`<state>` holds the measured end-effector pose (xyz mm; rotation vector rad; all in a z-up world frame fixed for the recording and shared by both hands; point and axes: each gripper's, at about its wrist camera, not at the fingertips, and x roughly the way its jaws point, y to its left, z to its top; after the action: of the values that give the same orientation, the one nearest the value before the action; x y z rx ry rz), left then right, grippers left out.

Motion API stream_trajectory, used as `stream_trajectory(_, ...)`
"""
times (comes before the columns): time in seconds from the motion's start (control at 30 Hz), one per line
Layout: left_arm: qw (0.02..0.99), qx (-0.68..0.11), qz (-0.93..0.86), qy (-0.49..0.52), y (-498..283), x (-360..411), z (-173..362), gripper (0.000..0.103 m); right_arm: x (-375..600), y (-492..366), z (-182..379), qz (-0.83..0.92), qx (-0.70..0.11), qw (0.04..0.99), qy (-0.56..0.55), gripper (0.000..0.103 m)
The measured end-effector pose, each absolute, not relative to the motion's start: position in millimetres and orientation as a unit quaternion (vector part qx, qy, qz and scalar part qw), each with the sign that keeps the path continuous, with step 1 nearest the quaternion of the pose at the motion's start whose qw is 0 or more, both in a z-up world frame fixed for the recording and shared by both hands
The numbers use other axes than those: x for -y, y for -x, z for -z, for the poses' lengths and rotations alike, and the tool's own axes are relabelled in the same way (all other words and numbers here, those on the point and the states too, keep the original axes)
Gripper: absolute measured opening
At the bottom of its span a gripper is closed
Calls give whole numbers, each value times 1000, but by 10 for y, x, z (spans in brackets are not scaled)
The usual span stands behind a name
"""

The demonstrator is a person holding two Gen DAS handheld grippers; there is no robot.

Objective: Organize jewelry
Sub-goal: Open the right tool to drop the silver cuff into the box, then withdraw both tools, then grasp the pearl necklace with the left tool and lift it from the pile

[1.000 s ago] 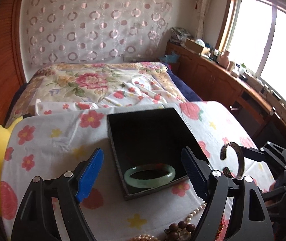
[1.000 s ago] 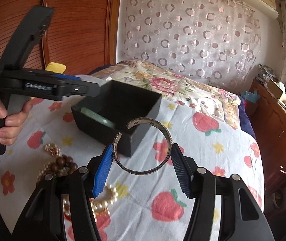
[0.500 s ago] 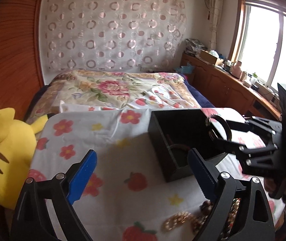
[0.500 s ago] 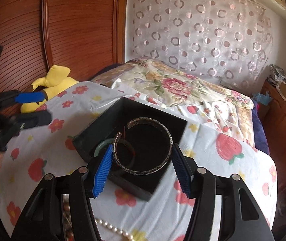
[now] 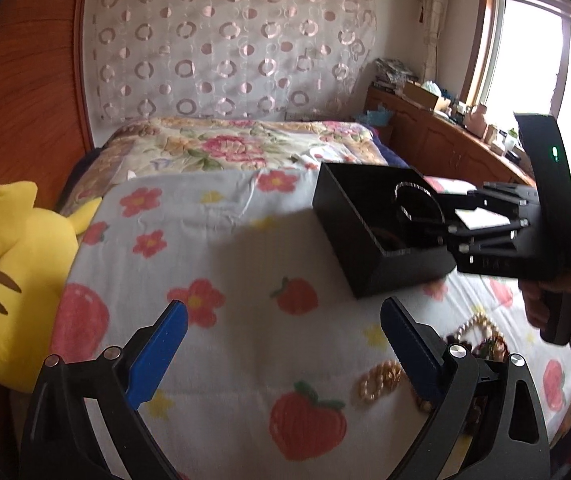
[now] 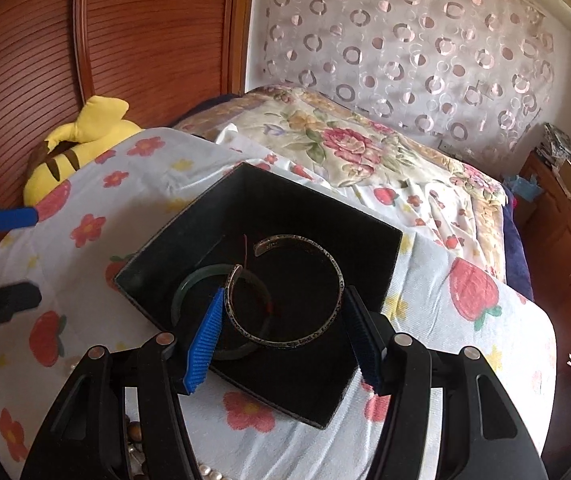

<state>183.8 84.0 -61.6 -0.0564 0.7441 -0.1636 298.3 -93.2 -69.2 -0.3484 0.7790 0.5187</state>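
My right gripper [image 6: 283, 304] is shut on a silver cuff bracelet [image 6: 327, 256], holding it over the open black box [image 6: 389, 240]. A green jade bangle [image 6: 183, 286] lies inside the box, under the cuff. From the left wrist view the same box [image 5: 369, 258] stands at the right, with the cuff [image 5: 403, 190] and the right gripper [image 5: 425, 216] above it. My left gripper [image 5: 283, 330] is open and empty over the floral cloth, left of the box. Bead and pearl strands [image 5: 381, 378] lie by its right finger.
A yellow plush toy [image 5: 17, 268] sits at the cloth's left edge against a wooden headboard. Behind the box lies a flowered bedspread [image 6: 349, 140]. A wooden cabinet [image 5: 437, 140] with clutter runs along the window side. A person's hand [image 5: 565, 300] grips the right tool's handle.
The left gripper has opened wider, let go of the jade bangle in the box, and swung left away from it. The right gripper carried the cuff over the box's opening.
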Motion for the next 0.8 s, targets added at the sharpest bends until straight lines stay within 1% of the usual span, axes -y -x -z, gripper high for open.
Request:
stream_trajectory(0.07,926,-368,83,27,-1799,-823,659,93,963,-2962,658,-249,-367,882,162,65)
stream_trajectory(0.1,925,-370,85,28,-1802,-819,671,93,969,-2954,638,-249,-364,883,159,70)
stream_trajectory(0.3,920,-377,101,27,-1668,-706,754,93,1138,-2792,499,-256,-347,892,138,70)
stream_trajectory(0.5,918,-374,131,25,-1420,-510,802,93,1446,-2296,468,-269,-334,895,125,70)
stream_trajectory(0.53,916,-375,136,26,-1385,-481,816,91,1486,-2215,485,-272,-333,894,125,68)
stream_trajectory(0.57,915,-377,143,27,-1342,-446,831,85,1534,-2108,512,-275,-333,893,127,67)
stream_trajectory(0.6,913,-379,148,28,-1315,-422,842,83,1569,-2032,537,-276,-333,892,129,65)
stream_trajectory(0.67,908,-385,161,31,-1251,-364,862,75,1673,-1850,605,-277,-337,891,125,64)
stream_trajectory(0.7,906,-386,168,32,-1223,-328,868,72,1710,-1781,636,-279,-340,890,122,62)
stream_trajectory(0.77,902,-391,183,29,-1160,-244,889,62,1782,-1643,716,-283,-346,887,113,58)
stream_trajectory(0.8,900,-392,189,28,-1138,-208,895,59,1805,-1590,761,-285,-349,886,111,55)
